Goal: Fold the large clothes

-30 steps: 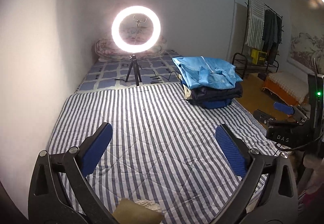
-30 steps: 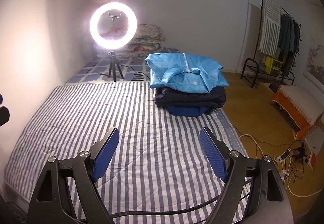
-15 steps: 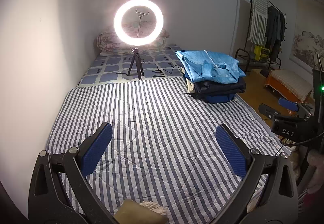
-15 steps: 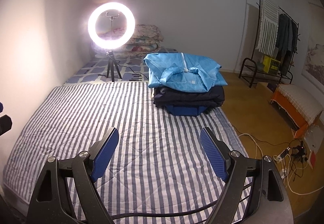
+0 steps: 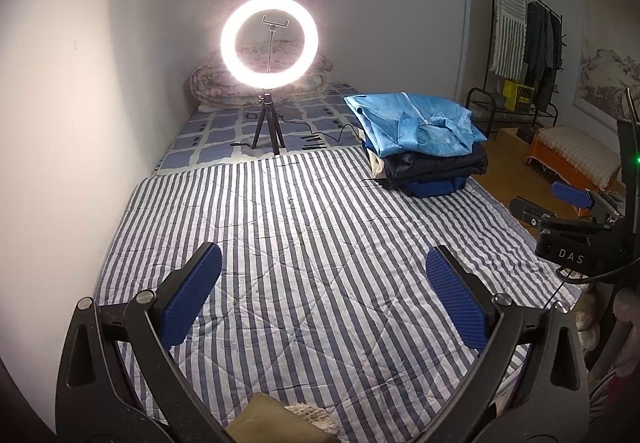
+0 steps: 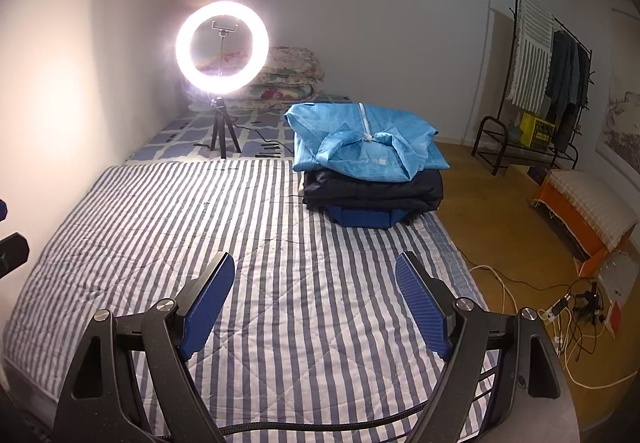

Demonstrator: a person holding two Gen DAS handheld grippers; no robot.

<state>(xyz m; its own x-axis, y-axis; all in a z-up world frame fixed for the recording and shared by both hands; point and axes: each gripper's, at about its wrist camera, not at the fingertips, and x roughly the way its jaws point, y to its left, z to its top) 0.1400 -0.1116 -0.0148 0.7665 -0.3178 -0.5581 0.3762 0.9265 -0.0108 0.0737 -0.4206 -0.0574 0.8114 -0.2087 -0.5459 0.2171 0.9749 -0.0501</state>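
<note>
Clothes (image 6: 366, 167) sit folded in a neat pile on the far right side of the bed (image 6: 168, 219), with a light blue jacket (image 6: 360, 141) on top. Both the left gripper (image 5: 324, 295) and the right gripper (image 6: 315, 297) hang above the striped cover with fingers wide apart and nothing between them. A bright ring lamp (image 6: 222, 47) stands behind.

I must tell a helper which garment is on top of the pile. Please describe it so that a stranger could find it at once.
Look at the striped quilt covering the bed, then at its far right corner, where a stack of folded clothes stands. The top piece is the light blue garment, with a white zipper; those below it are dark navy and deeper blue.
</note>
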